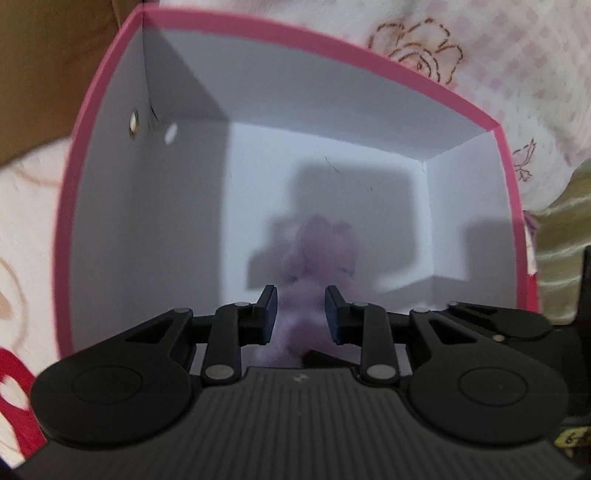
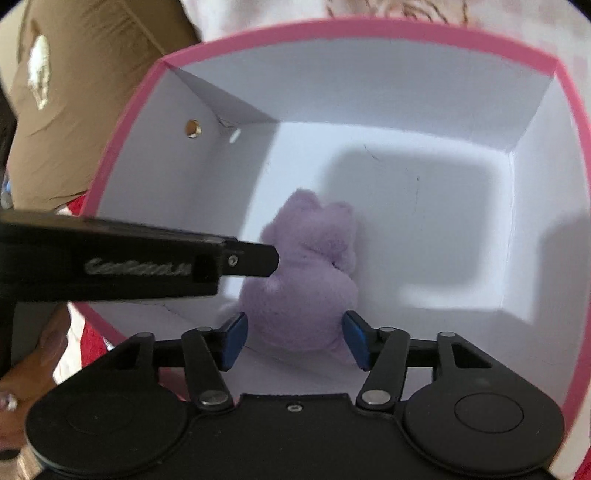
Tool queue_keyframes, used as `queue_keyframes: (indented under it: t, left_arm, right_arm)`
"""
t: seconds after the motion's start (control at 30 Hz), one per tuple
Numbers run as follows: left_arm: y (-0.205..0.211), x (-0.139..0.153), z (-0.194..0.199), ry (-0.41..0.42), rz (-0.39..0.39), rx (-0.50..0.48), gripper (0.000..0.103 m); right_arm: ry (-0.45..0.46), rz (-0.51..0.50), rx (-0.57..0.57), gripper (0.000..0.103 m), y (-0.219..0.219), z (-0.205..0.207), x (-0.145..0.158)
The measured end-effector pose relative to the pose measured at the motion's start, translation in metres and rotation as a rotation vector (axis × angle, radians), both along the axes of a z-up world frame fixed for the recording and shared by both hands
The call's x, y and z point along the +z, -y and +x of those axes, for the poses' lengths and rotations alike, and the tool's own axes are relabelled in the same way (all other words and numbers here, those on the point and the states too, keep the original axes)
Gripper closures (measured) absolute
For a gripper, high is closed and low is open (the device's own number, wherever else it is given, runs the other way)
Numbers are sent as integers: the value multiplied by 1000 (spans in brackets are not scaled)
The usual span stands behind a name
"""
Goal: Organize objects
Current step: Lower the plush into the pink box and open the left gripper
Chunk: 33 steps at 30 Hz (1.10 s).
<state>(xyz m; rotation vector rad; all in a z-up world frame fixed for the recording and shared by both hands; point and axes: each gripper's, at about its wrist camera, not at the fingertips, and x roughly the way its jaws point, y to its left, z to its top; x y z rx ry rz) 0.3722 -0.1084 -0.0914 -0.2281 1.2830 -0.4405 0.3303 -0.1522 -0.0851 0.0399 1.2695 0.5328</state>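
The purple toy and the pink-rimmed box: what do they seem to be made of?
The purple toy looks like soft plush: its surface is fuzzy and matte, and its outline is rounded. The box seems to be stiff cardboard or paperboard: thin flat walls, sharp folded corners, a smooth white inside, a pink rim, and a small metal-looking eyelet in one wall.

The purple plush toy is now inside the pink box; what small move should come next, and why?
Probably open the left gripper: its pads pinch the purple plush toy low inside the pink-rimmed box, while the right gripper stands open beside it.
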Motion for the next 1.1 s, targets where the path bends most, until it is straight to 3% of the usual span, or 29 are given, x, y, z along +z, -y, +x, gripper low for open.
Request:
queue_keyframes:
  t: [0.1, 0.17, 0.3, 0.43, 0.63, 0.73, 0.87, 1.1]
  left_arm:
    - [1, -2, 0, 4, -3, -8, 77]
    - [4, -4, 0, 14, 2, -14, 77]
    - [10, -6, 11, 10, -81, 16, 77]
    - [23, -13, 28, -17, -117, 39, 77]
    - [40, -11, 43, 7, -134, 31, 78]
    - [46, -13, 49, -16, -162, 15, 82]
    - [50, -9, 47, 23, -120, 8, 83]
    - [39, 15, 22, 96, -16, -16, 83]
  right_arm:
    - [-7, 24, -8, 37, 3, 1, -5]
    - [26, 1, -3, 45, 2, -2, -7]
    - [214, -89, 31, 59, -2, -13, 5]
    - [247, -157, -12, 62, 5, 2, 9]
    - [277, -197, -89, 66, 15, 17, 10]
    - [300, -219, -150, 69, 17, 19, 9]
    - [327, -255, -181, 75, 14, 20, 13]
    - [282, -68, -189, 68, 37, -1, 37]
